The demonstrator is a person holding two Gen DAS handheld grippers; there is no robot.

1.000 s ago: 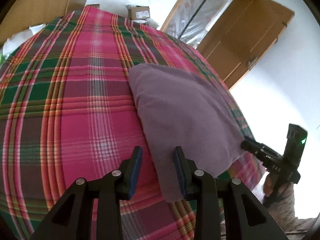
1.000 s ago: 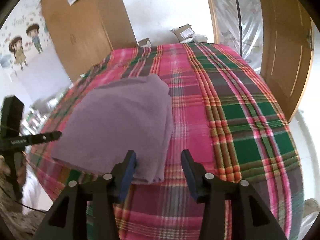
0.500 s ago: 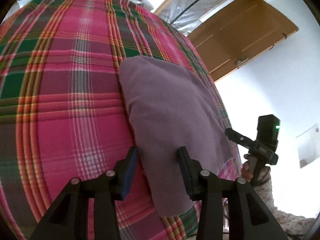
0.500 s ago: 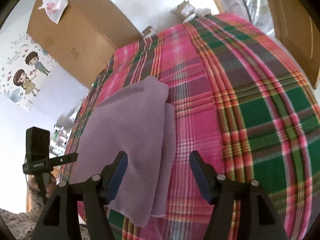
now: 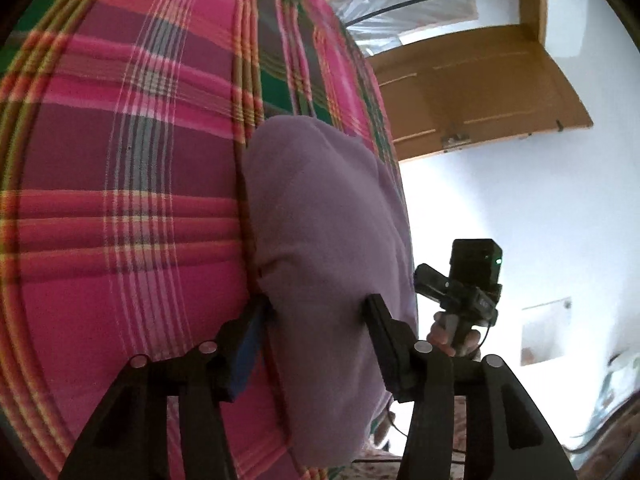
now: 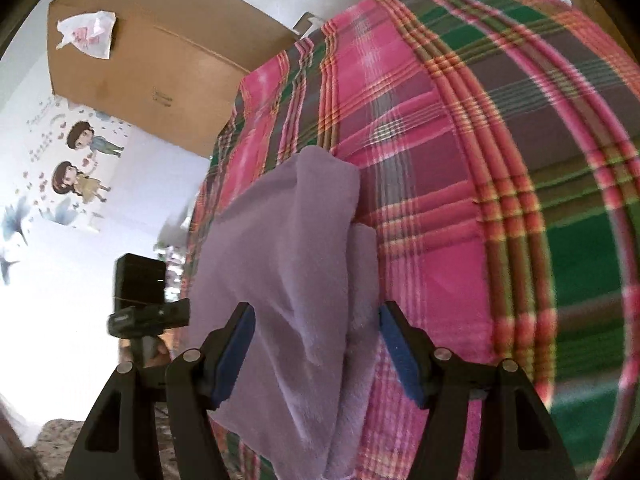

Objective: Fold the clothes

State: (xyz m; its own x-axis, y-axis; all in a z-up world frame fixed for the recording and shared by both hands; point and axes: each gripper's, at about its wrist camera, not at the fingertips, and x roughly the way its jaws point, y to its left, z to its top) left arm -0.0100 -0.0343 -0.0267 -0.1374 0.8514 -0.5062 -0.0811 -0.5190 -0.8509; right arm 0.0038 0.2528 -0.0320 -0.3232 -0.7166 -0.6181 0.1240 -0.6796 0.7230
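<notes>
The purple garment [image 5: 328, 240], lying folded (in layers) at the bed's [image 5: 120, 160] edge, is straddled by both wide-open grippers [image 5: 316, 316] [image 6: 316, 320], apparently for gripping.

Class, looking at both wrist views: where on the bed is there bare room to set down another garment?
Bare plaid bedspread lies on either side of the purple cloth and beyond it. The near edge is crowded: both grippers straddle the cloth there.

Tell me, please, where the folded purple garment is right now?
The purple garment lies on the plaid bedspread at its near edge, between the open fingers of both the left hand-held gripper and the right hand-held gripper.
</notes>
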